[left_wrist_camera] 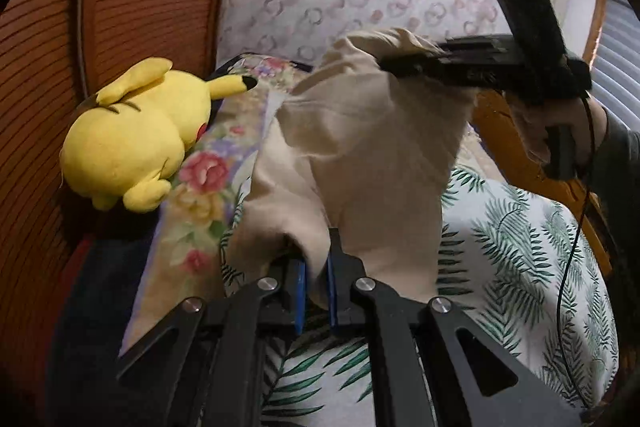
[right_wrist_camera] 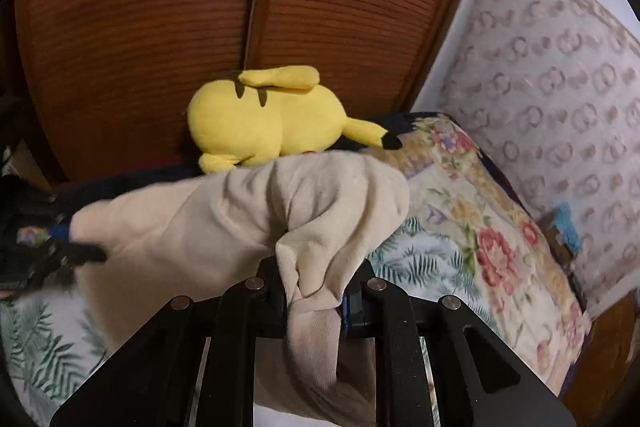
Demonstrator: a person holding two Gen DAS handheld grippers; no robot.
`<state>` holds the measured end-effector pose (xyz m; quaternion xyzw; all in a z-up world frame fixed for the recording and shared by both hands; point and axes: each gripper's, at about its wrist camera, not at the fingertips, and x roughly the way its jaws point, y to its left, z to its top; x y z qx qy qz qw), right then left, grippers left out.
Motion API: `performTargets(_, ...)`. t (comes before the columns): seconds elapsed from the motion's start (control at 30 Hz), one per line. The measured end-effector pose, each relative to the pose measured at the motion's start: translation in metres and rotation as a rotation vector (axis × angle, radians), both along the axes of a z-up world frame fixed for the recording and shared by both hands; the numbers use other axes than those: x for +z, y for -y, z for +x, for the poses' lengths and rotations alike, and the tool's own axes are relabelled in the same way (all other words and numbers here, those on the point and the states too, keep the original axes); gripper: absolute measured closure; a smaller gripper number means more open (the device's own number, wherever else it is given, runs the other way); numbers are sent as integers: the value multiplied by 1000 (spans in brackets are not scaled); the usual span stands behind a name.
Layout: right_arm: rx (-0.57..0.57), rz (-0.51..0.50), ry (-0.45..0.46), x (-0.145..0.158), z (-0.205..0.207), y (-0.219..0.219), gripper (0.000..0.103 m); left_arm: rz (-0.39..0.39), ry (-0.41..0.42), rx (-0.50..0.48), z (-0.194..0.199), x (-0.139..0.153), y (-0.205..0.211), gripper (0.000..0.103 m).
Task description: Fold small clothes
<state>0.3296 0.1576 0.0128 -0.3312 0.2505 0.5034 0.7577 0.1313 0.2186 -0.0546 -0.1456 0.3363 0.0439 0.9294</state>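
A small beige cotton garment (left_wrist_camera: 360, 147) hangs stretched in the air above the bed with the green fern-print sheet (left_wrist_camera: 520, 247), just beside the yellow plush toy (left_wrist_camera: 136, 135). The left tongs (left_wrist_camera: 316, 291) pinch one bunched edge; the right tongs (right_wrist_camera: 316, 291) are clamped on another gathered corner.
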Motion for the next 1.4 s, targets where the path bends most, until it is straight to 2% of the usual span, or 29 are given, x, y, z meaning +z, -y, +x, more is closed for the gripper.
performTargets(0.2,3,20,-54,-21,17,-22,86,28,-25,24,-2,-4,0,98)
performTargets(0.27,-56,30,-61,-23,23,-26,79,33,-32,29,-2,-5,-1,95)
performTargets(0.33,-123,54,-60,-21,30,-25,59,42,-33,29,-3,-4,0,91)
performTargets(0.4,-190,73,-68,-17,37,-17,52,63,-28,34,-6,0,1,85)
performTargets(0.53,-240,118,-80,-6,32,9,52,95,4,36,-16,13,5,60)
performTargets(0.63,-280,159,-102,0,18,38,52,127,33,27,-24,25,13,49)
performTargets(0.87,-416,239,-126,7,-41,124,51,175,87,-28,-35,52,48,48)
performTargets(1.03,-499,282,-146,3,-82,183,29,209,112,-70,-40,64,84,48)
performTargets(1.13,-557,308,-151,1,-105,217,27,194,119,-102,-42,66,103,48)
performTargets(1.4,-708,369,-85,16,-161,291,26,225,137,-166,-46,76,152,48)
